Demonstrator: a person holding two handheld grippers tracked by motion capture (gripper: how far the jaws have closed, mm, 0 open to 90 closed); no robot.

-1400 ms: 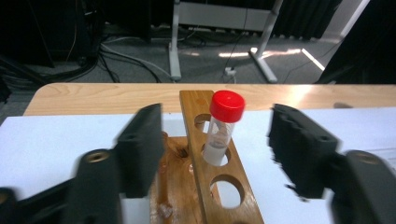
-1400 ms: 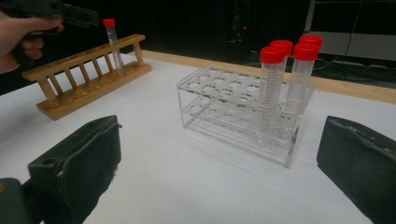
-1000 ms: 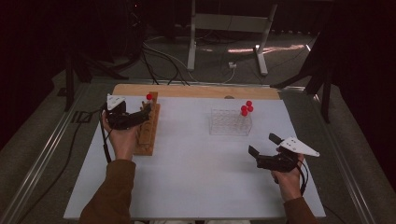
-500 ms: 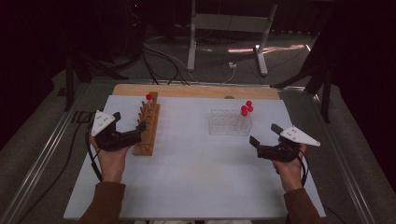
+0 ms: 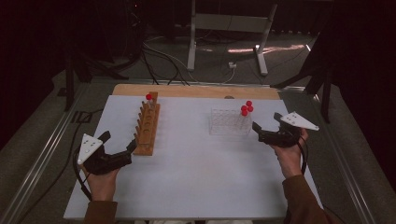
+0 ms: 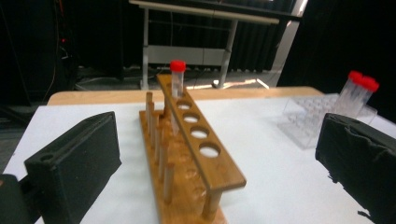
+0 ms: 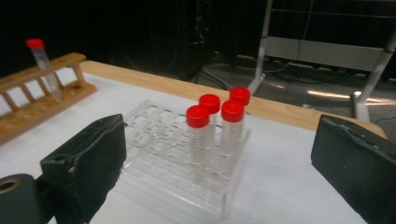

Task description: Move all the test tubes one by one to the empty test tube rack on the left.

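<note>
A wooden rack (image 5: 147,126) lies left of centre on the white table, with one red-capped tube (image 5: 149,98) upright in its far hole. My left gripper (image 5: 119,142) is open at the rack's near end, empty; its pads (image 6: 74,158) frame the wooden rack (image 6: 196,149) and tube (image 6: 177,77). A clear plastic rack (image 5: 229,122) at the right holds several red-capped tubes (image 5: 246,109). My right gripper (image 5: 267,122) is open just right of it, holding nothing. Between its pads (image 7: 88,154) stand the tubes (image 7: 219,112) in the clear rack (image 7: 159,135).
A wooden board (image 5: 196,90) runs along the table's far edge. Behind it are a metal stand (image 5: 229,28) and cables on the floor. A metal rail (image 5: 42,158) borders the table at the left. White tabletop (image 5: 201,172) lies between the two hands.
My left gripper has drawn back from the far end of the wooden rack to its near end, leaving the tube standing there. The right gripper has moved forward toward the clear rack.
</note>
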